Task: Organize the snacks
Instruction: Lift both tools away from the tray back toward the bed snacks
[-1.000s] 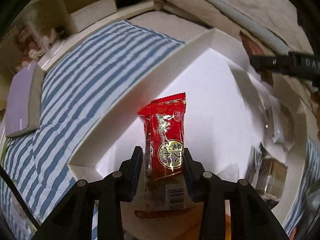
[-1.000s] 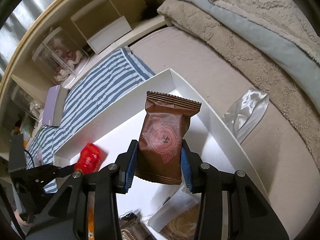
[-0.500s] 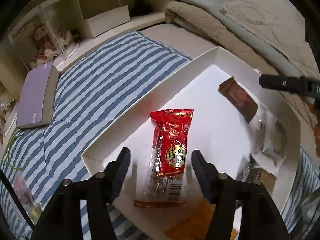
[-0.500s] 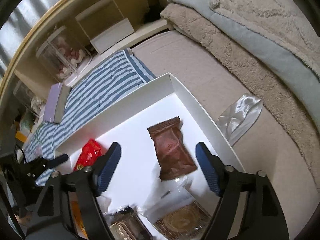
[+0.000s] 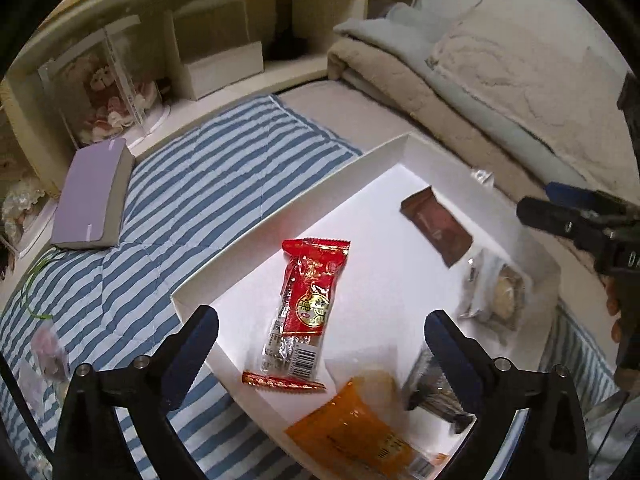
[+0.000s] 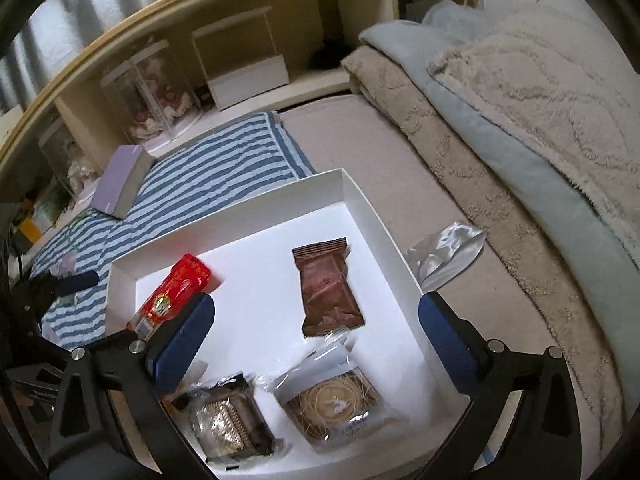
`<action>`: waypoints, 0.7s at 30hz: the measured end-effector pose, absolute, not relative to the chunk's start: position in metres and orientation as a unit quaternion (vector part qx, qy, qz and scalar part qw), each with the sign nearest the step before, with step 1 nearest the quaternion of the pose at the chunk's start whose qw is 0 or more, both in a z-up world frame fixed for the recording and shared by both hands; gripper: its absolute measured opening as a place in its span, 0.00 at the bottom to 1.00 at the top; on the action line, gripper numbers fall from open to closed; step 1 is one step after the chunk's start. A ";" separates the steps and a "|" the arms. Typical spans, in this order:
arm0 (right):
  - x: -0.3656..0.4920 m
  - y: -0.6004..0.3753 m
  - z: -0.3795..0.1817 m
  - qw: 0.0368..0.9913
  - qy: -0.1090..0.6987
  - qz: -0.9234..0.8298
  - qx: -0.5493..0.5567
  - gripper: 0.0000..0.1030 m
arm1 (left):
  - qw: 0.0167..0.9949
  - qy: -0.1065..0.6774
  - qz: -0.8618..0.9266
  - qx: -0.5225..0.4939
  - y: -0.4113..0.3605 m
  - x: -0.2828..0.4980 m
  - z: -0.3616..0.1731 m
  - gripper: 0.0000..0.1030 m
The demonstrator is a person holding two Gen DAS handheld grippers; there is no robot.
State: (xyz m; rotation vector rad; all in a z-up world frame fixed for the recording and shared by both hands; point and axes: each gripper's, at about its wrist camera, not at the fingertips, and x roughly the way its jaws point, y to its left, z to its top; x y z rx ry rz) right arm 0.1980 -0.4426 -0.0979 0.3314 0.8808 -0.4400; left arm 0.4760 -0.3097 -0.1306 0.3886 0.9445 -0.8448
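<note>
1. The left gripper [image 5: 320, 334] is spread wide, jaws opening, nothing pinched. The red pack [image 5: 308, 300] lies flat on the floor of the white box [image 5: 280, 216], in line between the fingers but below them, untouched.
2. The right gripper [image 6: 316, 320] is likewise spread, jaws opening, nothing held. The brown pack [image 6: 328, 288] lies flat in the box near the right wall, apart from both pads.
3. The step in hand is judged to be release and clearing away: both packs are already set down, so the grippers should be lifted straight off with jaws kept wide, so no wrapper gets snagged or dragged.
4. The red pack lies near the left wall, the brown one near the far right corner; bare floor is left between them. That spacing should be kept, not disturbed.
5. Three more snacks are seen at the near end of the box: a round pastry [image 6: 340, 404] in a clear wrap, a dark wrapped cake [image 6: 228, 420] and an orange pack [image 5: 360, 428]. The pastry's wrap overlaps the brown pack's lower edge, so it should be gripped by the far side if taken next.
6. A silver wrapper [image 6: 444, 252] lies outside the box on the beige bedding, just beside the right wall. Whether it counts as a snack cannot be told.
7. Crinkly foil is judged slippery: packs should be pinched across the middle, not by the seal.
</note>
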 end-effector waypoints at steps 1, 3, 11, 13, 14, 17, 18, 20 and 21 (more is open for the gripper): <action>0.197 -0.440 -0.096 0.869 0.421 -0.210 0.155 1.00 | 0.790 0.438 -0.392 0.175 -0.307 0.473 -0.127 1.00; 0.193 -0.434 -0.088 0.872 0.418 -0.210 0.143 1.00 | 0.794 0.434 -0.390 0.170 -0.301 0.468 -0.119 1.00; 0.183 -0.407 -0.057 0.887 0.400 -0.202 0.111 1.00 | 0.819 0.414 -0.375 0.133 -0.267 0.446 -0.078 1.00; 0.181 -0.400 -0.050 0.890 0.397 -0.199 0.101 1.00 | 0.827 0.408 -0.367 0.122 -0.256 0.441 -0.067 1.00; 0.181 -0.397 -0.047 0.892 0.395 -0.198 0.097 1.00 | 0.830 0.406 -0.364 0.118 -0.251 0.438 -0.064 1.00; 0.180 -0.387 -0.038 0.898 0.387 -0.190 0.090 1.00 | 0.841 0.394 -0.353 0.109 -0.234 0.429 -0.048 1.00; 0.179 -0.383 -0.035 0.900 0.384 -0.185 0.090 1.00 | 0.845 0.390 -0.349 0.106 -0.227 0.426 -0.042 1.00; 0.179 -0.376 -0.029 0.905 0.378 -0.177 0.085 1.00 | 0.853 0.384 -0.341 0.098 -0.214 0.419 -0.032 1.00; 0.179 -0.370 -0.025 0.908 0.374 -0.172 0.082 1.00 | 0.856 0.381 -0.337 0.092 -0.206 0.416 -0.027 1.00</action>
